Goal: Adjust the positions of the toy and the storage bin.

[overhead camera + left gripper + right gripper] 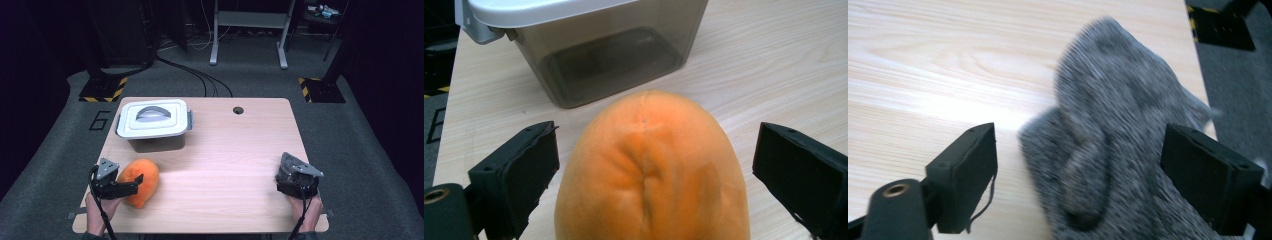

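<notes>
An orange plush fruit (143,181) (651,170) lies on the wooden table (225,150) near its front left corner. My left gripper (134,184) (654,170) stands open around it, one jaw on each side with a gap between pad and plush. At the front right, a grey knitted cloth (285,162) (1108,150) lies bunched on the table. My right gripper (289,172) (1080,175) has its jaws spread wide about it. The left pad stands off the cloth, which runs close past the right pad.
A smoky clear box (154,120) (609,55) with a latched white lid and grey handle stands behind the plush at the back left. A cable hole (238,110) sits near the far edge. The table's right edge is close beside the cloth.
</notes>
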Motion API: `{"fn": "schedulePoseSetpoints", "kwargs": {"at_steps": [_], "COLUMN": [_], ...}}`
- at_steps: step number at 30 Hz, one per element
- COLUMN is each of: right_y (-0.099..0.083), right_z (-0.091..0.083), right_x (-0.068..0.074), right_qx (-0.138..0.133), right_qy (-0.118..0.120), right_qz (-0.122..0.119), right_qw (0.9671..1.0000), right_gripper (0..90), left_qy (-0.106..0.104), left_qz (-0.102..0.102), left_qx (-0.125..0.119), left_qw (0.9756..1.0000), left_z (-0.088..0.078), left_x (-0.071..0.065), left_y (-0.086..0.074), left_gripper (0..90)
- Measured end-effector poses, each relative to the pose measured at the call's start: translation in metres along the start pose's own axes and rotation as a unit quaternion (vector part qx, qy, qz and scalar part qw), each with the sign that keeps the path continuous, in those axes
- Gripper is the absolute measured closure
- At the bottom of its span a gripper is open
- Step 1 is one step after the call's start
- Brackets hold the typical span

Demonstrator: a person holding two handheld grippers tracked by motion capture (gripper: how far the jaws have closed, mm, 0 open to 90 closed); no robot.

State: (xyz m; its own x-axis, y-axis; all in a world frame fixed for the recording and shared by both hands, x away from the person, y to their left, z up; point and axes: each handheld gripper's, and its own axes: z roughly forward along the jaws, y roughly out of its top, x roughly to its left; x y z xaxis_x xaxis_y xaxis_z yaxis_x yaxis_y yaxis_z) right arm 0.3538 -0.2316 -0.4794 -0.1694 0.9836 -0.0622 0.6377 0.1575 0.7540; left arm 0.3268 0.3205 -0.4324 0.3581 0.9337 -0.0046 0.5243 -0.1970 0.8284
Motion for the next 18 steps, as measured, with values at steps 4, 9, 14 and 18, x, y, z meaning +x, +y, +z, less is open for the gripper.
{"fn": "schedulePoseSetpoints", "kwargs": {"at_steps": [4,9,14,18], "right_y": [0.010,0.019,0.020,0.016], "right_z": [-0.001,0.005,0.022,0.044], "right_x": [0.012,0.031,0.051,0.067], "right_qx": [-0.014,-0.015,-0.005,0.018], "right_qy": [0.024,0.058,0.103,0.121], "right_qz": [-0.022,-0.048,-0.073,-0.083], "right_qw": [0.9994,0.9970,0.9920,0.9889], "right_gripper": [8.7,4.8,4.2,3.2], "left_qy": [0.001,0.006,0.010,0.014], "left_qz": [-0.006,-0.013,-0.021,-0.022], "left_qx": [0.002,0.005,0.005,0.006], "left_qw": [1.0000,0.9999,0.9997,0.9996], "left_z": [0.000,0.001,0.001,0.004], "left_x": [0.005,0.010,0.019,0.024], "left_y": [0.002,0.005,0.009,0.014], "left_gripper": [2.8,0.6,0.0,0.0]}}
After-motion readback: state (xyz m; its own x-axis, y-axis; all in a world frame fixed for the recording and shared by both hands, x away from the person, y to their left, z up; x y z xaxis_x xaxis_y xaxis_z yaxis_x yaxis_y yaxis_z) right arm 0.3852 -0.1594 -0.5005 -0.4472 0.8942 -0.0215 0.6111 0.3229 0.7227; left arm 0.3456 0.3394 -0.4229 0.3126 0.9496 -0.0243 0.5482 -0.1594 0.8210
